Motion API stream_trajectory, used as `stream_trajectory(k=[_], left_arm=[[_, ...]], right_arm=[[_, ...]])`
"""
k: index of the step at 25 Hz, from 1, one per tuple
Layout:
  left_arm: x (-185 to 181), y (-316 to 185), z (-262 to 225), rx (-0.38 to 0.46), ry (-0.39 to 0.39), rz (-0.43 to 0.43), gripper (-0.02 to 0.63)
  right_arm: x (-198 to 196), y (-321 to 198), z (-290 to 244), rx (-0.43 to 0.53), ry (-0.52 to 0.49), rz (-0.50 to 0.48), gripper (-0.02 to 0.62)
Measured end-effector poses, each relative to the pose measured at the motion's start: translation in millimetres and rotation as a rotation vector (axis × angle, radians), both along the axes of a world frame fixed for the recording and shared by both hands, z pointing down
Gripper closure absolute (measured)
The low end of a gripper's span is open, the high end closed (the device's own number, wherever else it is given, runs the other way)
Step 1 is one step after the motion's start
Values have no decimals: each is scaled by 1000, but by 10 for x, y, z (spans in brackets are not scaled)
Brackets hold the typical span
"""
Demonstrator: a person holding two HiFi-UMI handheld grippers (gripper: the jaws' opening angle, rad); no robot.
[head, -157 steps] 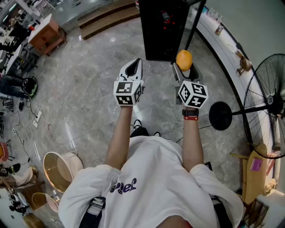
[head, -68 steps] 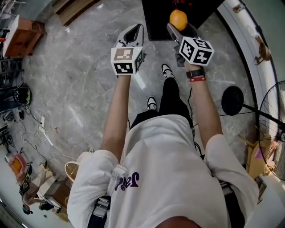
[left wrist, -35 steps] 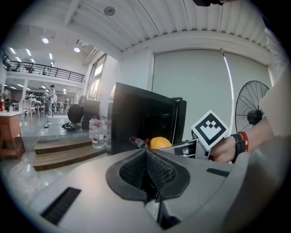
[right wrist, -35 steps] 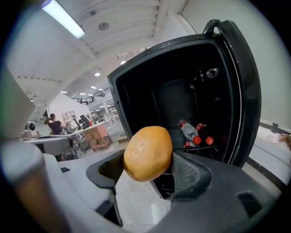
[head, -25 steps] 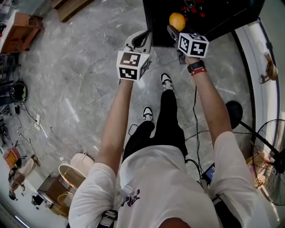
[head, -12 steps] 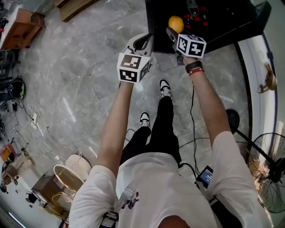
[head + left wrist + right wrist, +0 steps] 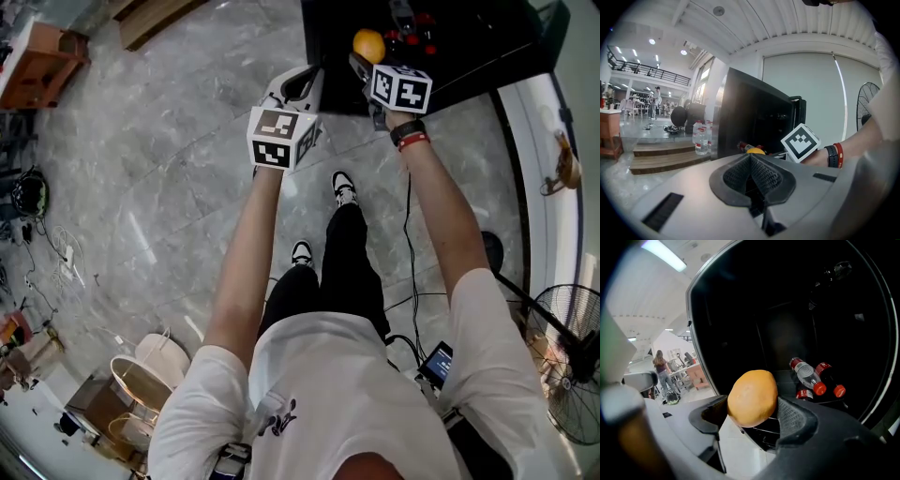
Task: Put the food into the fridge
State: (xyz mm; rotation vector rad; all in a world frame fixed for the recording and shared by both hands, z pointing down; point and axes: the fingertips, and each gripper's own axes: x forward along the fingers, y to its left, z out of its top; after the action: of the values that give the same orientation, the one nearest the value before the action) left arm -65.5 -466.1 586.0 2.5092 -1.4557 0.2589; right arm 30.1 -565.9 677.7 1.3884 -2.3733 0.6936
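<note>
An orange (image 7: 753, 398) sits between the jaws of my right gripper (image 7: 752, 404), which is shut on it. In the head view the orange (image 7: 368, 44) and right gripper (image 7: 364, 58) hang at the open front of the black fridge (image 7: 469, 42). The fridge interior (image 7: 787, 319) is dark, with red-capped bottles (image 7: 812, 377) lying on a wire shelf. My left gripper (image 7: 302, 82) is held beside the right one, left of the fridge opening. Its pads (image 7: 761, 176) meet with nothing between them. From the left gripper view the fridge (image 7: 750, 117) and the orange (image 7: 755, 151) show just ahead.
A white curved ledge (image 7: 539, 103) runs along the right, and a standing fan (image 7: 572, 375) stands lower right. A cable (image 7: 410, 253) trails on the marble floor. Baskets (image 7: 141, 384) stand at lower left. Water bottles (image 7: 700, 137) stand on wooden steps (image 7: 656, 157) left of the fridge.
The person has walked up to the fridge with both grippers held out. Over the last second the right gripper with the orange has edged a little further over the fridge's open front.
</note>
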Motion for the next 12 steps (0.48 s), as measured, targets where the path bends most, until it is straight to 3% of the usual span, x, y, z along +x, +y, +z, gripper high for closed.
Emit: stream_trajectory(k=[12], left_arm=[[25,-175,150,38,5,9,588]], right_arm=[[-37,-482,178,24,49,-20,256]])
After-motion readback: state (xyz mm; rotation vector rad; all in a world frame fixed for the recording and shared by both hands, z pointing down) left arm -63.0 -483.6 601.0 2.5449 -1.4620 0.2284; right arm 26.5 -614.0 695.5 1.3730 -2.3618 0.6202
